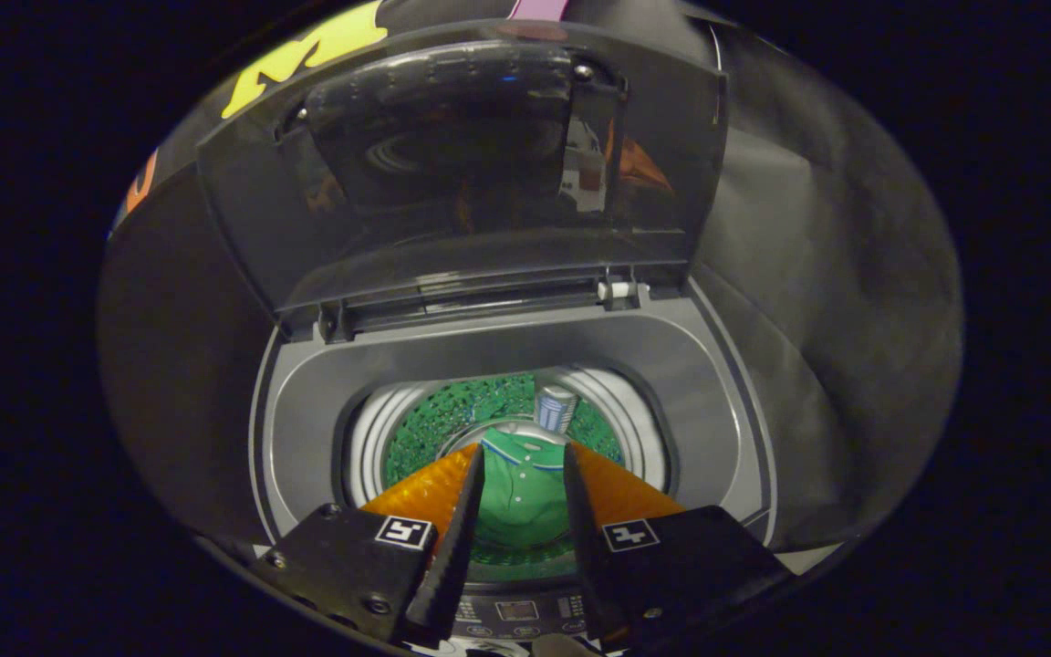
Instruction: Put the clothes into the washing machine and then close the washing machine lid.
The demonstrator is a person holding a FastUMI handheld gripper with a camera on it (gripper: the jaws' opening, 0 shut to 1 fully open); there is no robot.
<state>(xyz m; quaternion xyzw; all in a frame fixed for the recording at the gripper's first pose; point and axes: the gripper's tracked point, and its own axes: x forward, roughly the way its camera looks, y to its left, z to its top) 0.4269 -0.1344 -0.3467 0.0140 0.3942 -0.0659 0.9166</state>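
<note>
The top-loading washing machine (pixel 306 401) stands right below me with its dark lid (pixel 471 182) raised upright at the back. Down in the drum (pixel 452 411), against its green perforated wall, lies a green polo shirt (pixel 525 497) with its collar pointing away. My gripper (pixel 524 449) hovers over the drum opening, open. The shirt shows through the gap between the fingers but lies lower, and neither finger touches it.
A small blue-and-white part (pixel 555 408) sits on the drum wall just beyond the shirt. The machine's control panel (pixel 516 611) is under the gripper body at the near edge. Black cloth walls (pixel 817 274) close in on both sides.
</note>
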